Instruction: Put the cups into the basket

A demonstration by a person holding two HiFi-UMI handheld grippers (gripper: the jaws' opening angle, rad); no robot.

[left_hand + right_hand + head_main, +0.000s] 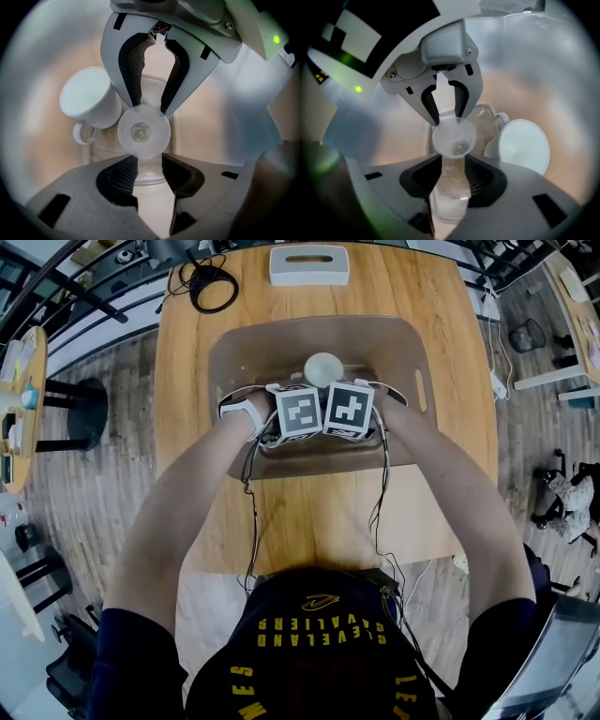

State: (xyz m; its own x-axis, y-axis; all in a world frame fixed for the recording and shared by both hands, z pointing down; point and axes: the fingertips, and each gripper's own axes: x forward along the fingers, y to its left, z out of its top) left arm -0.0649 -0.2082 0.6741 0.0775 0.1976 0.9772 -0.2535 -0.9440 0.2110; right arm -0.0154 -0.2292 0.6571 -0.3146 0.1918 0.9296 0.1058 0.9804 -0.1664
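Holding clear cup (143, 131) inside basket (234, 352), left gripper (149, 164) and right gripper (453, 161) both clenched on it, probably to steady set-down.

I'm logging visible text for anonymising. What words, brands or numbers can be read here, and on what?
"CLEVELAND CAVALIERS": yellow, upside down, on the person's black shirt.
Other shirt letters: cut off, unreadable.
Marker cubes: black-and-white patterns, no text.
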